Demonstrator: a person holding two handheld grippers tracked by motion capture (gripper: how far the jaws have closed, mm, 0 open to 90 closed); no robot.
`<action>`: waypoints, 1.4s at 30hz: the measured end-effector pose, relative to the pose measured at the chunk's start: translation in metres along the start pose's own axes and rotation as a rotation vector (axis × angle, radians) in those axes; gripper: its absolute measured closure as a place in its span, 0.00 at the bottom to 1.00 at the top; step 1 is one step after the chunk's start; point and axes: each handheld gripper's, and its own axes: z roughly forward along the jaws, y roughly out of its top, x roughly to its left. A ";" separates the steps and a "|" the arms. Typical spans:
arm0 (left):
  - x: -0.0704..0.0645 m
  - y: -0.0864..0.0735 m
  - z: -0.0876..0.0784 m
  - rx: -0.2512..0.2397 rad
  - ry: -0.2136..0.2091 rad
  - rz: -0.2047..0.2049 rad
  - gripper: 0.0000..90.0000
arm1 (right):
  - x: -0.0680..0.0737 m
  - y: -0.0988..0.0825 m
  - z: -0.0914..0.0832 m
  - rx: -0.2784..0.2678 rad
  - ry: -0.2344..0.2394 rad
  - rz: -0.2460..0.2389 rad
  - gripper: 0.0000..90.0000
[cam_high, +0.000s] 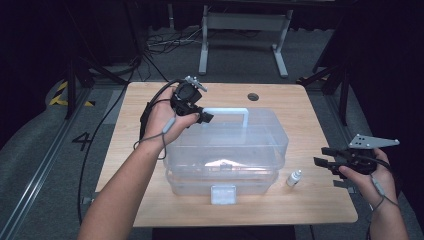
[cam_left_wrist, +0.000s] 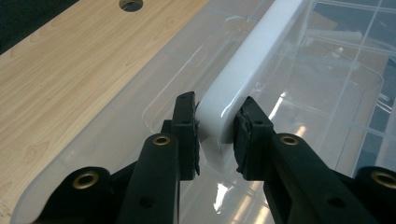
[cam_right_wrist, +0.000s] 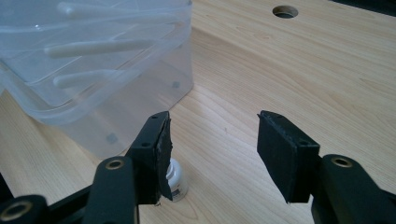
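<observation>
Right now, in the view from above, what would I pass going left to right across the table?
Left gripper shut on the handle → clear box → small bottle → right gripper, fingers open.

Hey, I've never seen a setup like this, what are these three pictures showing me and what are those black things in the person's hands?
No robot here: a person holds a hand-operated pair of tongs in each hand, each with its own small camera.

The high view looks down from above the person's side of a wooden table. On it stands a clear plastic box with a pale handle on its lid and a latch at the front. Beside the box stands a small white bottle.

The left gripper view looks along the left tongs. Their two black jaws are closed on one end of the handle, so the lid is gripped there.

The right gripper view looks along the right tongs. They are open and hold nothing; the small bottle peeks out behind one jaw, with the box farther off.
</observation>
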 end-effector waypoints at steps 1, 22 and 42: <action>0.001 0.001 0.000 0.003 -0.002 0.000 0.81 | 0.001 0.000 0.000 -0.002 0.000 0.000 0.50; 0.023 0.021 -0.001 0.047 -0.066 -0.034 0.81 | 0.027 0.006 -0.003 -0.042 0.099 -0.023 0.71; 0.033 0.027 0.001 0.071 -0.103 -0.065 0.81 | 0.068 0.030 0.043 -0.193 0.348 -0.114 1.00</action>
